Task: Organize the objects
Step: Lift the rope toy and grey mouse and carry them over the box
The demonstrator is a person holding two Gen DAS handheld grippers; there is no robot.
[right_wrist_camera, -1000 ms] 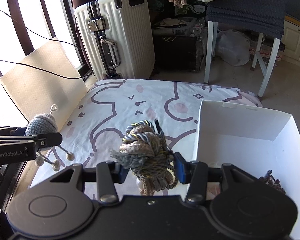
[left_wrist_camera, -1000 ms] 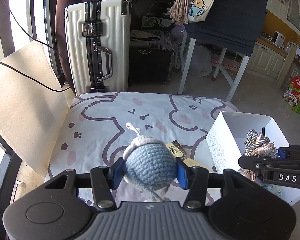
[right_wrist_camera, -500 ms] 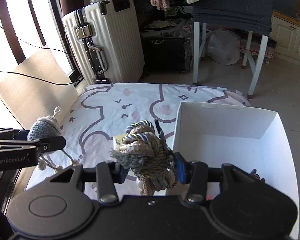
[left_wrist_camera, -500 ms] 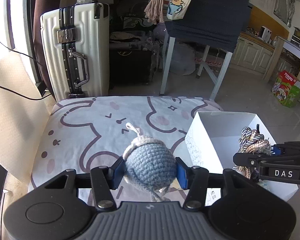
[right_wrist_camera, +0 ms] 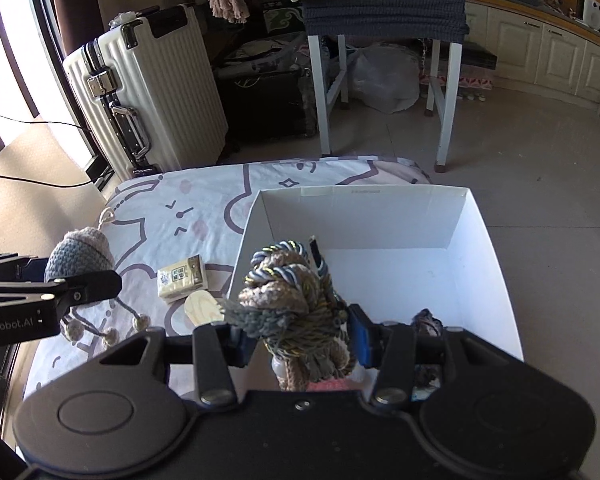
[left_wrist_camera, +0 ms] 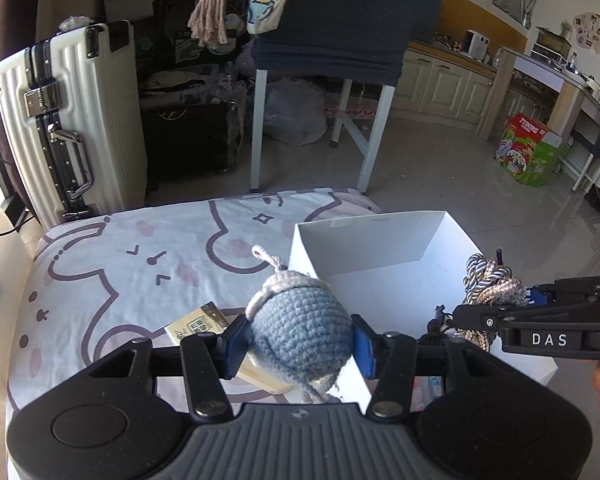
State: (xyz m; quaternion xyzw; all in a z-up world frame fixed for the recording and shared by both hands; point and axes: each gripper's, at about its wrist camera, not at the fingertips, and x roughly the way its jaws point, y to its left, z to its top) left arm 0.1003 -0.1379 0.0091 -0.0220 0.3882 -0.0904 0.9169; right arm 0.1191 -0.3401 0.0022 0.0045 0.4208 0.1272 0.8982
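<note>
My left gripper [left_wrist_camera: 300, 344] is shut on a blue crocheted ball [left_wrist_camera: 300, 330] with a beige cap and dangling pom-pom strings; it hangs over the left rim of the white box [left_wrist_camera: 380, 240]. In the right wrist view the ball [right_wrist_camera: 78, 254] shows at the left, clamped by the left gripper [right_wrist_camera: 80, 280]. My right gripper [right_wrist_camera: 302, 340] is shut on a knotted rope bundle [right_wrist_camera: 296, 300] of beige, blue and grey cord, held above the white box [right_wrist_camera: 364, 220]. The left wrist view shows this bundle [left_wrist_camera: 492, 284] over the box's right part.
The box stands on a cushion [right_wrist_camera: 204, 200] printed with cartoon outlines. A small tissue pack [right_wrist_camera: 182, 278] and a wooden piece [right_wrist_camera: 204, 308] lie on the cushion left of the box. Dark beads [right_wrist_camera: 426, 318] lie inside the box. A white suitcase [right_wrist_camera: 140, 92] stands behind.
Both grippers have moved to the right with their loads. The ball now hangs at the box's left rim and the rope bundle is over the box's inside.
</note>
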